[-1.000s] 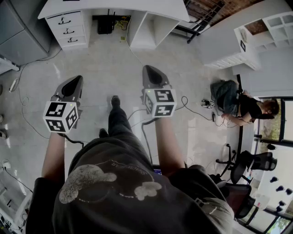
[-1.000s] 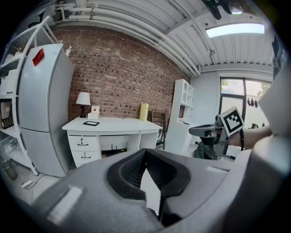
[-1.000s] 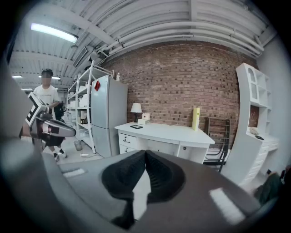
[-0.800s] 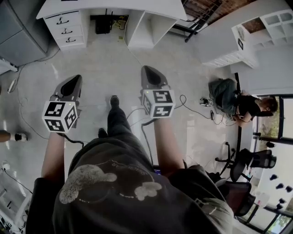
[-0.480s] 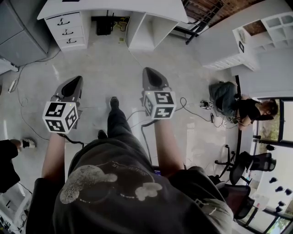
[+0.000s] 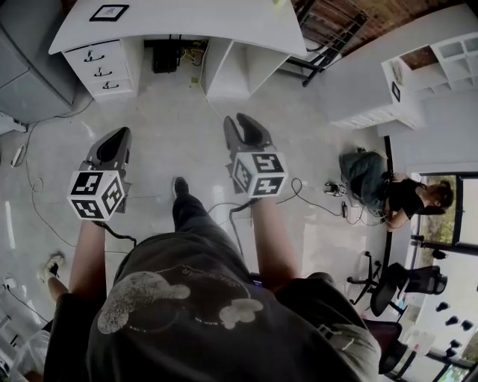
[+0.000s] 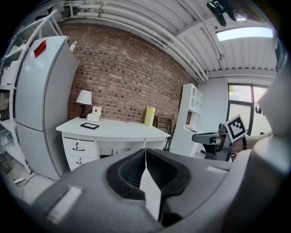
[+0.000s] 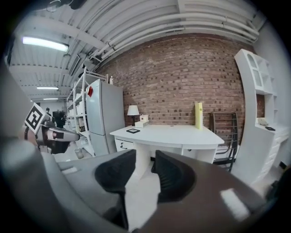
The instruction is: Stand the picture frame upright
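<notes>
The white desk (image 6: 187, 19) stands well ahead of both grippers. The left gripper (image 6: 118, 138) has its jaws closed together and empty, while the right gripper (image 6: 240, 125) jaws are opening with nothing between them. The picture frame (image 6: 109, 12) lies flat near the desk's left end.

Bare floor (image 6: 157, 112) ran clear to the desk (image 6: 224, 19) at 12 o'clock. Lamp (image 7: 83, 98) and box (image 7: 94, 114) stood close behind the frame (image 7: 89, 126) at 11, its front free. Fridge (image 7: 43, 104) blocked 10, shelf (image 6: 437, 48) 2; a cable (image 6: 302, 186) trailed at 3.
</notes>
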